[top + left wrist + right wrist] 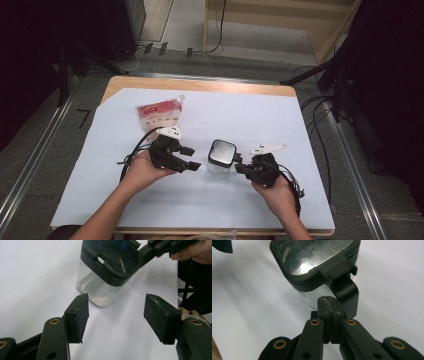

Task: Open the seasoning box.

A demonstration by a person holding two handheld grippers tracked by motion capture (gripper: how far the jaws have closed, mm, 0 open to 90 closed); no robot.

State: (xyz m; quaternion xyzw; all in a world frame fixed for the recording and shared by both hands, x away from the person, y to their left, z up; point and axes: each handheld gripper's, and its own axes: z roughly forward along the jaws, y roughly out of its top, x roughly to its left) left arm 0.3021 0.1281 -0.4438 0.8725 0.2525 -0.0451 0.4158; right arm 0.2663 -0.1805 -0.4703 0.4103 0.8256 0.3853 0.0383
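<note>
A clear jar (221, 159) with a black lid (312, 257) stands mid-desk (250, 115). The right gripper (329, 305) has its jaws pressed together at the lid's latch (345, 293), seemingly holding nothing. The left gripper (116, 315) gapes wide just beside the jar, empty.

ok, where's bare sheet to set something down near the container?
Free: the far right of the white sheet beyond the container, and the near strip by the table edge. Crowded: centre, with left hand-held gripper and right hand-held gripper flanking it; pouch takes far left.
</note>
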